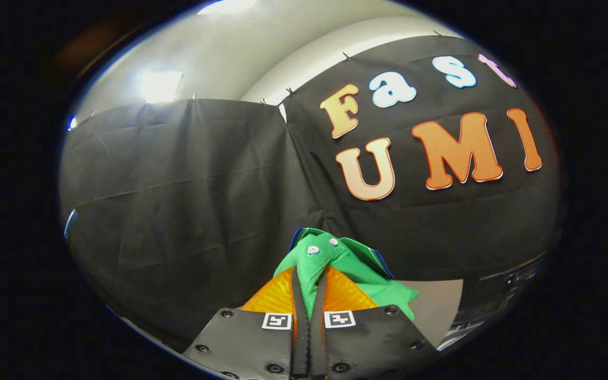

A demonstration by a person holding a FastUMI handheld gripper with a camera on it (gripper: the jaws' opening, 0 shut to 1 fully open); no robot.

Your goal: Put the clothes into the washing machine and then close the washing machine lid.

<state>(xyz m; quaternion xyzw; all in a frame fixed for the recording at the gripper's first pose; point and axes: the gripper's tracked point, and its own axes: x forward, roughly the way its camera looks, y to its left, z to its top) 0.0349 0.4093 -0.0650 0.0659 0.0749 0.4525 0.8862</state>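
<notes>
right now the hand-held gripper (pixel 309 287) has its two fingers drawn close together, with a thin fold of a green knitted polo shirt with small white buttons (pixel 335 264) pinched in the narrow slot between them. both fingers press on the fabric, so the garment is held and lifted clear, with the black cloth wall of the booth (pixel 177 200) behind it rather than any surface under it. the shirt bunches up just ahead of the fingertips and rises a little beyond them; its placket with two buttons sits at the top of the bunch, and a sliver of blue trim shows along the collar edge on both sides. more of the green cloth spills to the right side of the fingers and hangs down beside the right one. beyond that drape, lower and to the right, lies a flat pale grey panel (pixel 436 309), and further right a dark curved body with fine ridges (pixel 499 295), too blurred and squeezed by the lens to tell what it is. above the cloth wall a pale ceiling (pixel 230 53) carries two bright lights.
</notes>
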